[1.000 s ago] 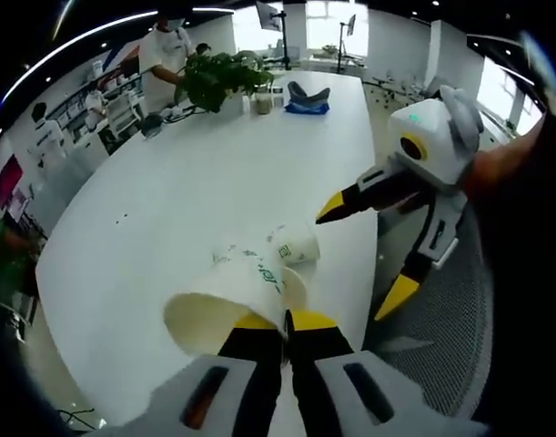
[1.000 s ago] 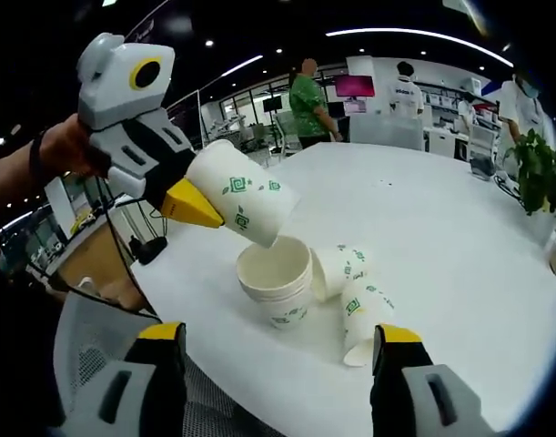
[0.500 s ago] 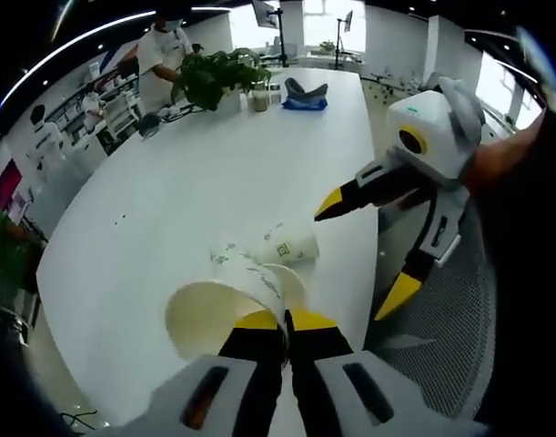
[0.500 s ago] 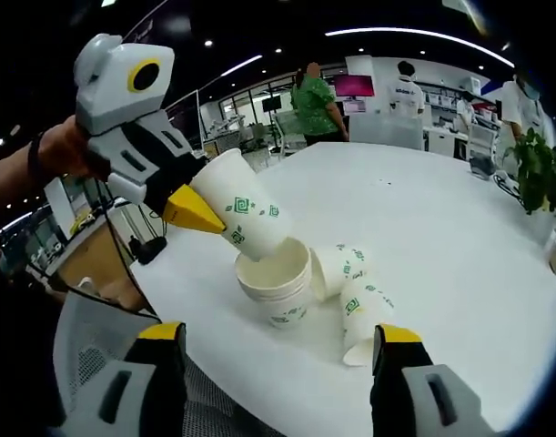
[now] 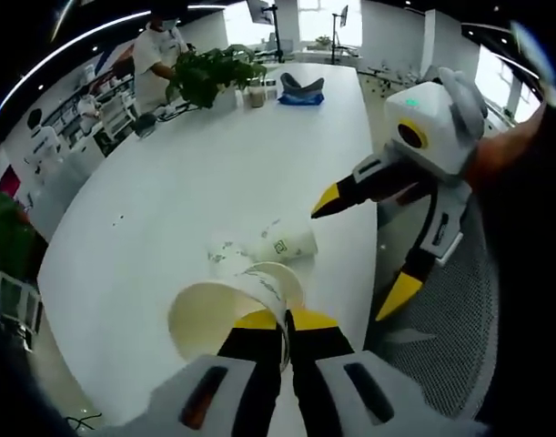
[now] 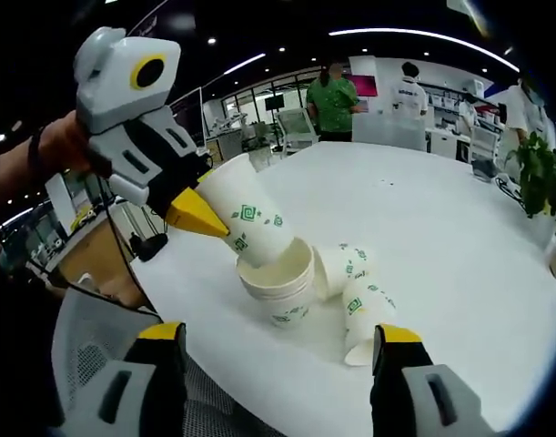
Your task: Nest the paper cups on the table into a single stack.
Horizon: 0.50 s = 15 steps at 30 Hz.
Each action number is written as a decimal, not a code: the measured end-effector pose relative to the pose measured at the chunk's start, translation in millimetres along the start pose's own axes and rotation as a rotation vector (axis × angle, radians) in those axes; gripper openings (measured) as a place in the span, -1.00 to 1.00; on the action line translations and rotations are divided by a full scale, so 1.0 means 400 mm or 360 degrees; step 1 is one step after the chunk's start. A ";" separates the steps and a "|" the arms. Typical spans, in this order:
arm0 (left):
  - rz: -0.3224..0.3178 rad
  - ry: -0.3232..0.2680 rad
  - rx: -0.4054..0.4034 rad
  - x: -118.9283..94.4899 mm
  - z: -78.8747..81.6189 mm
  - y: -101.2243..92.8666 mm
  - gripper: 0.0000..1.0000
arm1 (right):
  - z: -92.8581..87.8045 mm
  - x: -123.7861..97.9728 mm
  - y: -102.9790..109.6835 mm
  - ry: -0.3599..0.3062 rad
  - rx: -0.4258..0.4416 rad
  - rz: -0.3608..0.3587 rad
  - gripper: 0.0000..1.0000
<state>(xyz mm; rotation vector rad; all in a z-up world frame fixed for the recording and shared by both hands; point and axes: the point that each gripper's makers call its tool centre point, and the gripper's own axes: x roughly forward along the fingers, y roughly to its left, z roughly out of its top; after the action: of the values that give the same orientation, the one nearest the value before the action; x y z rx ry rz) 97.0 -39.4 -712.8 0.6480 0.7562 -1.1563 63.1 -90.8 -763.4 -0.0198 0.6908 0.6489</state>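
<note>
Gripping a tilted paper cup [image 6: 250,221] at frame centre, the left tool [image 6: 194,211] dips its base into an upright cup [image 6: 276,284] on the counter [image 6: 441,237]; the right tool [image 6: 275,350] gapes wide.

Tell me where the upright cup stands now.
In the right gripper view, the upright cup stands near the table edge, beside two fallen cups.

held cup [image 6: 248,221] base hidden inside upright cup [image 6: 279,284]

We look down close from the left gripper's camera and low across from the right's, both facing the cups [image 5: 259,250] on the counter [image 6: 441,209].
</note>
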 end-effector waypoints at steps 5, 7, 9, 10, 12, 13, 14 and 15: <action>0.0001 0.0042 0.0065 0.012 0.004 -0.010 -1.00 | 0.004 -0.001 0.006 -0.0001 -0.0002 0.0006 0.71; 0.0000 0.0053 0.0083 0.016 0.002 -0.009 -1.00 | 0.008 -0.010 0.011 -0.0002 -0.0004 0.0006 0.71; -0.0009 0.0051 0.0088 0.020 0.005 -0.013 -0.99 | 0.006 -0.010 0.008 -0.0002 -0.0002 0.0003 0.71; -0.0014 0.0050 0.0088 0.022 0.007 -0.015 -0.98 | 0.005 -0.009 0.007 -0.0002 -0.0001 0.0003 0.71; -0.0017 0.0051 0.0093 0.026 0.009 -0.017 -0.97 | 0.005 -0.013 0.008 -0.0003 0.0001 -0.0001 0.71; -0.0018 0.0052 0.0096 0.029 0.011 -0.019 -0.98 | 0.005 -0.016 0.009 -0.0002 0.0000 -0.0001 0.71; -0.0019 0.0051 0.0096 0.030 0.012 -0.020 -0.98 | 0.004 -0.012 0.006 -0.0002 0.0000 -0.0001 0.71; -0.0023 0.0049 0.0097 0.029 0.014 -0.025 -0.98 | 0.002 -0.007 0.003 -0.0001 0.0000 0.0000 0.71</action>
<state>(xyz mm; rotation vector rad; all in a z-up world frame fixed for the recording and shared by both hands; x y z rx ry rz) 91.1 -53.0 -719.6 0.7139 0.7552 -1.1884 61.1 -91.1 -760.7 -0.0195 0.6902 0.6486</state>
